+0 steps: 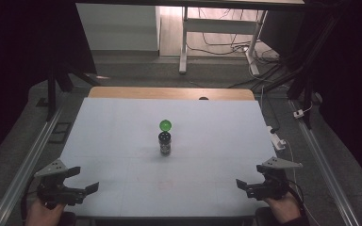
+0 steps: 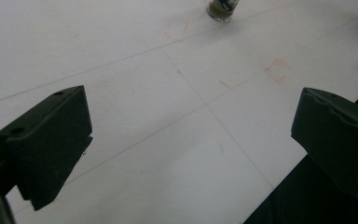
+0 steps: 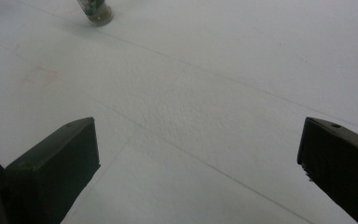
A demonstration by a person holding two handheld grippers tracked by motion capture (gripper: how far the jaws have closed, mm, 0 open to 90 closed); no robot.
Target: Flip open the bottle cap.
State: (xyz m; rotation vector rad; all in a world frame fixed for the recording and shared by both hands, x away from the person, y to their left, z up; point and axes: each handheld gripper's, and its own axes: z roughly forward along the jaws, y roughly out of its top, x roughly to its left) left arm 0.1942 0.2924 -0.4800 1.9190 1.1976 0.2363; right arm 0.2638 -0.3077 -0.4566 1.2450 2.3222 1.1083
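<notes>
White table sheet (image 1: pixel 122 141): laid flat as the work surface.
Left gripper (image 1: pixel 78 186) and right gripper (image 1: pixel 247 185): held at the near corners, jaws spread wide, nothing gripped, judged ready to approach.
Small dark bottle (image 1: pixel 165 143): stood upright at the centre, well apart from both.
Green cap (image 1: pixel 165 125): set just behind the bottle.

A white table (image 1: pixel 122 141) stands before a cabled desk frame (image 1: pixel 217 33).

Bottle (image 2: pixel 223 9) cut off by top edge in left gripper view, base alone visible. Same in right gripper view (image 3: pixel 95 10), blurred. In high view (image 1: pixel 164 143) label too small to read; green cap (image 1: pixel 165 125) detail unclear.
</notes>
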